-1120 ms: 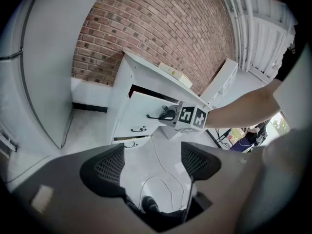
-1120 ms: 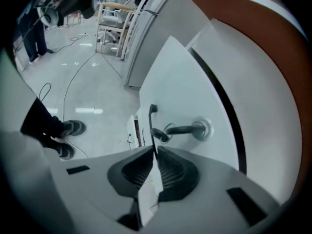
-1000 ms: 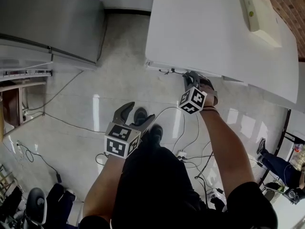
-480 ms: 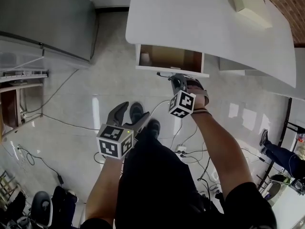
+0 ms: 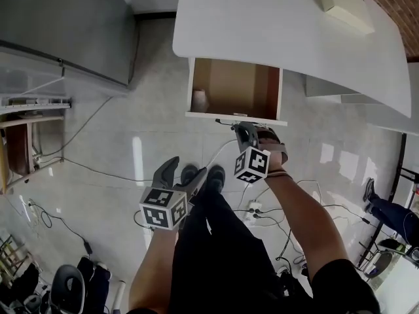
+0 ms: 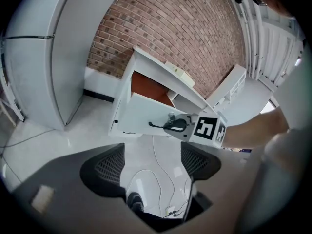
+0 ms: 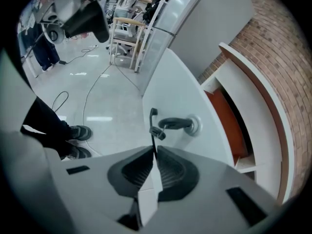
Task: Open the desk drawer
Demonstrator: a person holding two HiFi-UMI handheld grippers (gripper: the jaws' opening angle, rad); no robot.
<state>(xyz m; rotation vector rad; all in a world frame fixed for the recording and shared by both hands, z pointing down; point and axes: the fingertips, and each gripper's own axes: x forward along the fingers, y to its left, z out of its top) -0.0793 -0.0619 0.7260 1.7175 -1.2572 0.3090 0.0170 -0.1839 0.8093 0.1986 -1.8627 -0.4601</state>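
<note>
The drawer sits at twelve o'clock, well out from under the desk. The right gripper is clamped on its thin black pull. The left gripper, at seven o'clock, hangs open and empty. A skewed tug could slip that narrow pinch.

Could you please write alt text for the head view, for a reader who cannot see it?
Seen from above, the right gripper is clamped on the thin black pull of a drawer drawn well out from under a white desk. The left gripper hangs open over the glossy floor, empty.
</note>
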